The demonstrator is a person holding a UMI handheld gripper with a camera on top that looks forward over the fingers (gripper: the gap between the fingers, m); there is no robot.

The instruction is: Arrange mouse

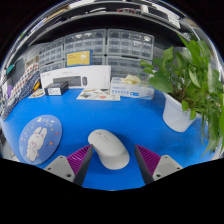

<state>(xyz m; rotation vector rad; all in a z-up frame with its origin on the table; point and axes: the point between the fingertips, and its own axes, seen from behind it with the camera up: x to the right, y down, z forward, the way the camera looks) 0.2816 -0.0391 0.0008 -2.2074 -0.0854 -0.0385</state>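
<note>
- The claw (110, 163) is wide open.
- A white mouse (108, 147) sits on the blue mat (130, 118), between the fingers, with gaps beside it.
- A green plant (190, 75) stands nearby.

Distant shelf bins (120, 45) too small to read (contents indistinct).

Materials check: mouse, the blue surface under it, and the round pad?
Mouse: looks like matte white plastic, smooth shell with soft, even shading; it lies between the open fingers of the gripper, untouched. Blue surface: probably a soft desk mat, flat uniform blue with no glare; could be laminate. Round pad: a thin printed disc, likely fabric-topped rubber, though that is unclear.
</note>
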